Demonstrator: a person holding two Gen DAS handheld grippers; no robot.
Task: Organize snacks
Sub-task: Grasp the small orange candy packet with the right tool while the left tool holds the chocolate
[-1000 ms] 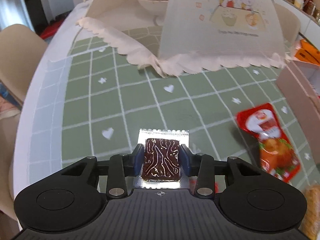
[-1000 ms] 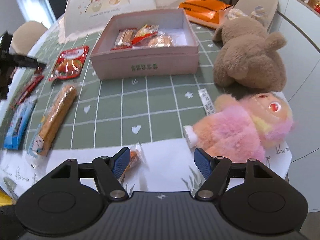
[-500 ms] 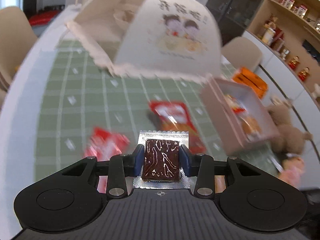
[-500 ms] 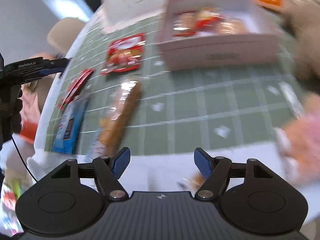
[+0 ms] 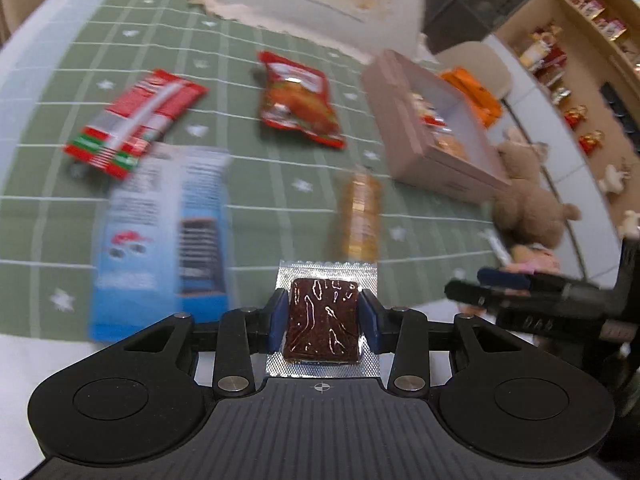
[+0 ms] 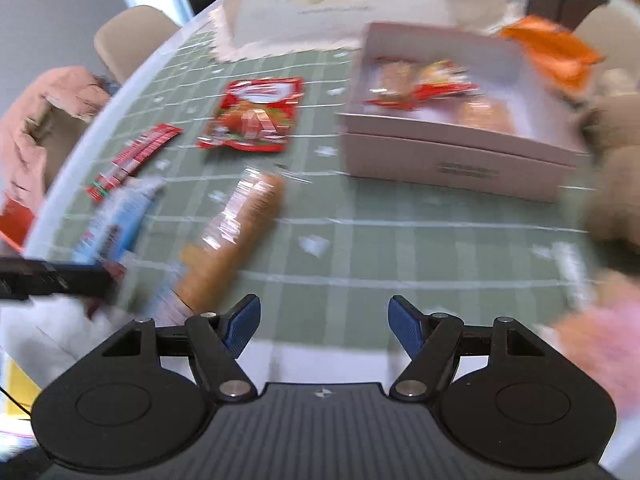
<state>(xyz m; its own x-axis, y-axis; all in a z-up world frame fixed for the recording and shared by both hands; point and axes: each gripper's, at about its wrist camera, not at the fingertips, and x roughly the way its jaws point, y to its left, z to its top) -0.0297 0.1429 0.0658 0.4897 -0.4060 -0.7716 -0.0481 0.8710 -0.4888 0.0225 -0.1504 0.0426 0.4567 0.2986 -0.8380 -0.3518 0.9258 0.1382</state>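
My left gripper (image 5: 323,316) is shut on a dark brown snack bar in a clear silver-edged wrapper (image 5: 323,322), held above the near part of the green checked tablecloth (image 5: 256,184). Beyond it lie a blue packet (image 5: 160,236), a red striped packet (image 5: 134,118), a red pouch (image 5: 298,100) and a long orange biscuit pack (image 5: 359,216). The pink box (image 5: 434,136) with several snacks inside stands at the right. My right gripper (image 6: 324,326) is open and empty, low over the table's near edge, with the orange biscuit pack (image 6: 236,236) just ahead to its left and the pink box (image 6: 460,136) farther right.
A cartoon-printed food cover (image 6: 332,4) stands at the back. An orange bag (image 6: 550,54) lies behind the box. A brown plush bear (image 5: 528,200) and a pink plush toy (image 6: 600,344) sit at the right. Chairs ring the table; a pink garment (image 6: 44,128) hangs at the left.
My left gripper has swung right across the table with the brown bar, bringing the packets and the box into view. The right gripper shifted left, from the pink toy toward the biscuit pack.
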